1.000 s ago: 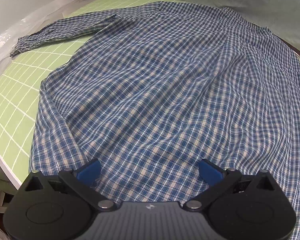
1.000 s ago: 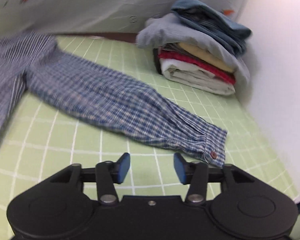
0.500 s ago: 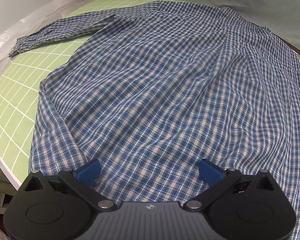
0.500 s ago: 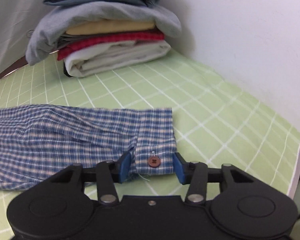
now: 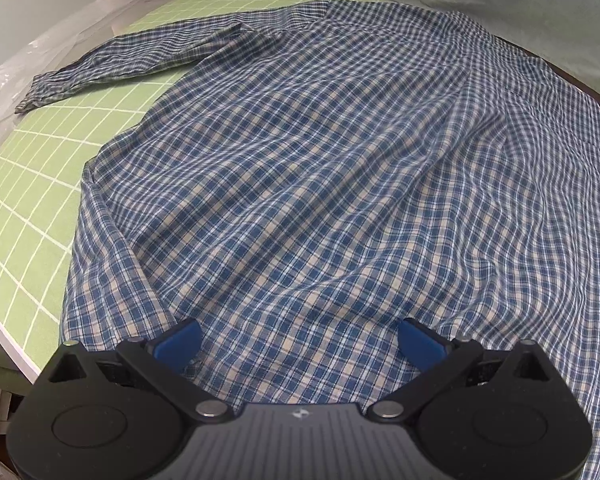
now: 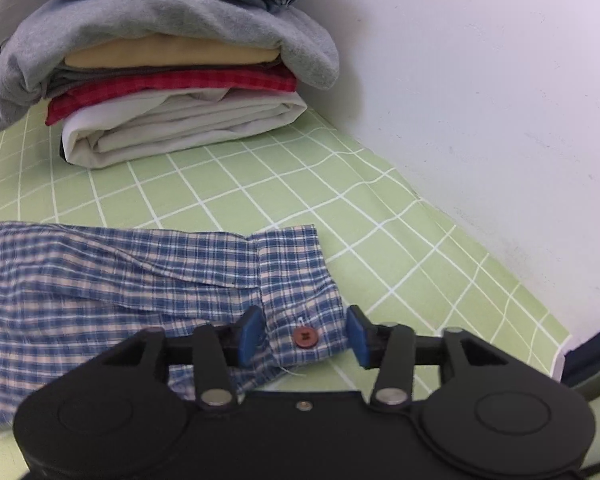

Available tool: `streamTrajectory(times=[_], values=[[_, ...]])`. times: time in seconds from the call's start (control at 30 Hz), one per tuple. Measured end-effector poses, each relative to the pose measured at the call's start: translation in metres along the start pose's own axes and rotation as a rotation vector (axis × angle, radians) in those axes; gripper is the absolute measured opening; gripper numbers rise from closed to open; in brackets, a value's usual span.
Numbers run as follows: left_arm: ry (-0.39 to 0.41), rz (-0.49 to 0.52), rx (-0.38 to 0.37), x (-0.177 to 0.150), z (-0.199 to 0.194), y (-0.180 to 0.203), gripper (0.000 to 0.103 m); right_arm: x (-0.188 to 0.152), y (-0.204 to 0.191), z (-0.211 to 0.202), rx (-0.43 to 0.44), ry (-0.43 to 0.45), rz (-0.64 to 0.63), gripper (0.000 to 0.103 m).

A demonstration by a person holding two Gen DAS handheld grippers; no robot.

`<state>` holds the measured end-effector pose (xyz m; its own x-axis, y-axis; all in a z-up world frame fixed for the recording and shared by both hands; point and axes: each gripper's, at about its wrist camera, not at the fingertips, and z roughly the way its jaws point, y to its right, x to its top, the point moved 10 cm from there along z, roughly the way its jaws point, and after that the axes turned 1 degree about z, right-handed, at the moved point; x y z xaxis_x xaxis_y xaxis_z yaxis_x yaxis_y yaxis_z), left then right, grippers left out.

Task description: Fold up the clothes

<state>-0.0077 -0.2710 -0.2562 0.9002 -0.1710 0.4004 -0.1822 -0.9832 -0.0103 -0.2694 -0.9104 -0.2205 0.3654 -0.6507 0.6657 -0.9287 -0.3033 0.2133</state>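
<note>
A blue plaid shirt lies spread flat on the green grid mat. My left gripper hovers over the shirt's near hem, open wide with nothing pinched. One sleeve stretches out to the far left. In the right wrist view the other sleeve lies across the mat and ends in a cuff with a brown button. My right gripper is low over that cuff and its jaws are opening. The buttoned cuff end sits between the blue pads, which do not press on it.
A stack of folded clothes stands on the mat beyond the cuff, against a white wall. The mat's corner edge is close on the right. Clear plastic sheeting borders the mat on the far left.
My right gripper swung along the sleeve to its cuff, and the cuff end now lies between the fingers, which stand wider apart than half a second ago. The left gripper stayed put.
</note>
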Motion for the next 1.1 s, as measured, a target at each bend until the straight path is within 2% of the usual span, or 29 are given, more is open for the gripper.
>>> streamTrajectory(times=[0.07,0.17,0.37,0.5,0.67,0.8,0.93,0.97,1.03,1.07,1.1], values=[[-0.021,0.0,-0.009,0.001,0.0,-0.004,0.103,0.001,-0.009,-0.013,0.013,0.035,0.004,0.069],[0.015,-0.026,-0.006,0.017,-0.005,-0.017,0.103,0.004,-0.038,-0.031,0.058,0.087,-0.045,0.075],[0.099,0.027,0.047,0.096,0.001,-0.046,0.103,0.006,-0.132,-0.059,0.228,0.13,-0.21,0.08],[0.143,0.032,0.023,0.163,0.016,-0.054,0.103,0.005,-0.198,-0.071,0.304,0.128,-0.287,0.083],[0.182,0.108,-0.015,0.253,0.056,-0.037,0.103,0.017,-0.285,-0.075,0.375,0.143,-0.39,0.086],[0.184,0.185,-0.055,0.314,0.095,-0.011,0.103,0.031,-0.34,-0.067,0.394,0.138,-0.472,0.086],[0.163,0.224,-0.092,0.351,0.135,0.007,0.103,0.037,-0.357,-0.058,0.432,0.097,-0.413,0.086],[0.16,0.224,-0.102,0.355,0.141,0.009,0.103,0.038,-0.358,-0.056,0.446,0.084,-0.385,0.084],[0.155,0.227,-0.103,0.357,0.152,0.01,0.103,0.037,-0.357,-0.056,0.521,0.042,-0.319,0.068],[0.153,0.228,-0.099,0.358,0.157,0.01,0.103,0.04,-0.359,-0.055,0.567,0.024,-0.289,0.048],[0.155,0.223,-0.088,0.358,0.162,0.008,0.103,0.041,-0.361,-0.056,0.563,0.026,-0.293,0.017]])
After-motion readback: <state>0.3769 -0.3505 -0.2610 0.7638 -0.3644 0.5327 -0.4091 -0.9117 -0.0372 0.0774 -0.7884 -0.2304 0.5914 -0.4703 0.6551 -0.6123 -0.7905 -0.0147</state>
